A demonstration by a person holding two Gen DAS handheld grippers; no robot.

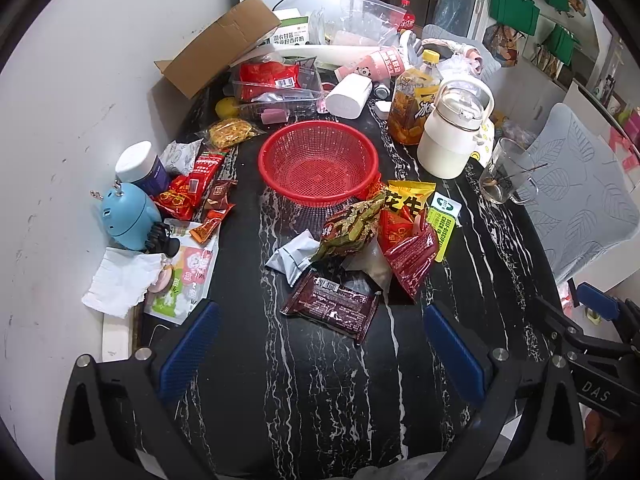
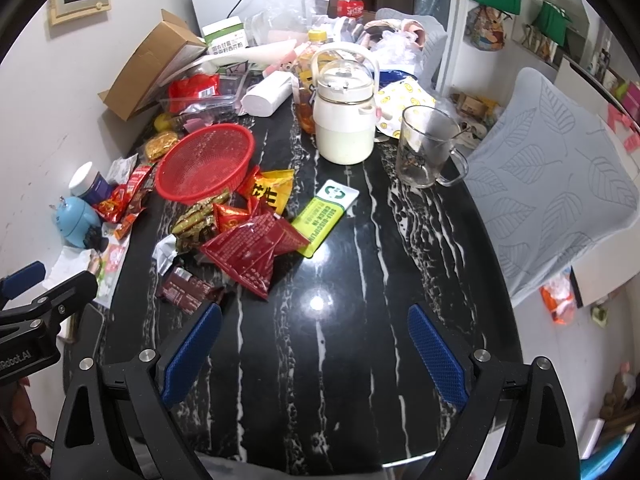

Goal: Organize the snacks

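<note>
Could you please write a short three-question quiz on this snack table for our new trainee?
1. True or false: the red basket already holds several snack packets.
2. Which lies nearest the left gripper? A) the dark brown packet B) the glass mug C) the cardboard box
3. Fill in: the jaws of the right gripper stand ____ and hold nothing.

Key
1. False: the basket is empty; the packets lie on the black marble table around it.
2. A: it lies just ahead of the blue pads.
3. Open.
</note>
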